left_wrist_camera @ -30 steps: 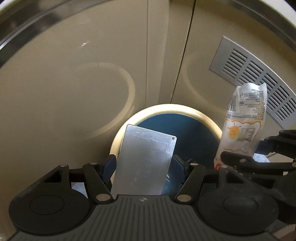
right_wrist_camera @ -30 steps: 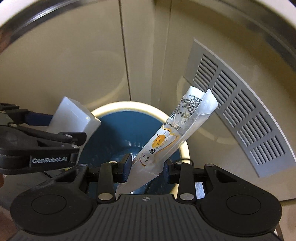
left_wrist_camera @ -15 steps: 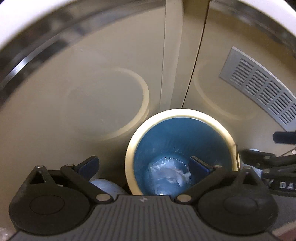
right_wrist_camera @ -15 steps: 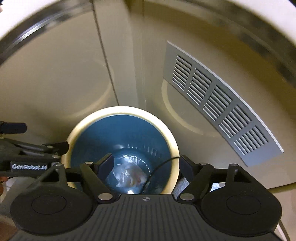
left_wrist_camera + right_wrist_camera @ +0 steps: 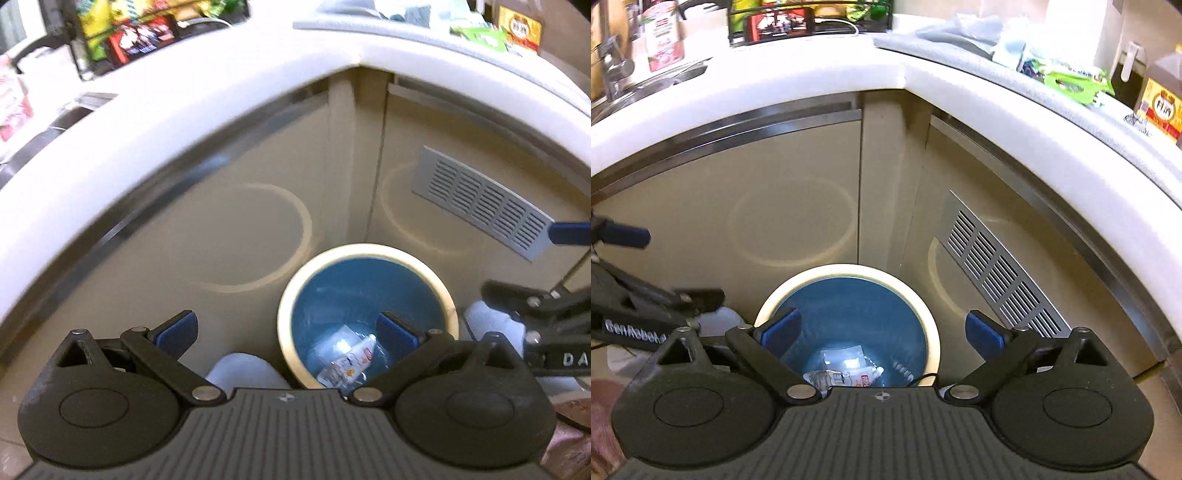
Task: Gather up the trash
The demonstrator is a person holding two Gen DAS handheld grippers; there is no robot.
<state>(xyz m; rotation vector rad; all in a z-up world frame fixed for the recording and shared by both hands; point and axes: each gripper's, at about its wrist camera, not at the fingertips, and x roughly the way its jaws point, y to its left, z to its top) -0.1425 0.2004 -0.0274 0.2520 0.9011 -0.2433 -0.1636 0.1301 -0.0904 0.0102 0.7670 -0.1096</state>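
- While both claws hang above the floor corner, the left gripper [image 5: 286, 330] has its jaws spread wide, holding nothing.
- The blue bin [image 5: 932, 345], cream-rimmed, sits against the cabinet corner; wrappers [image 5: 846, 371] lie at its bottom.
- The right gripper [image 5: 882, 332] is likewise spread apart, straddling the bin's mouth.
- The vent grille [image 5: 1001, 273] lies just right of the bin.

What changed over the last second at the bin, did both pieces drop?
Both let go: the left tool released the silver pack and the right tool the printed wrapper; both tools now stand open, pulled up and back. The trash lies inside the blue bin. The bin stayed in the cabinet corner.
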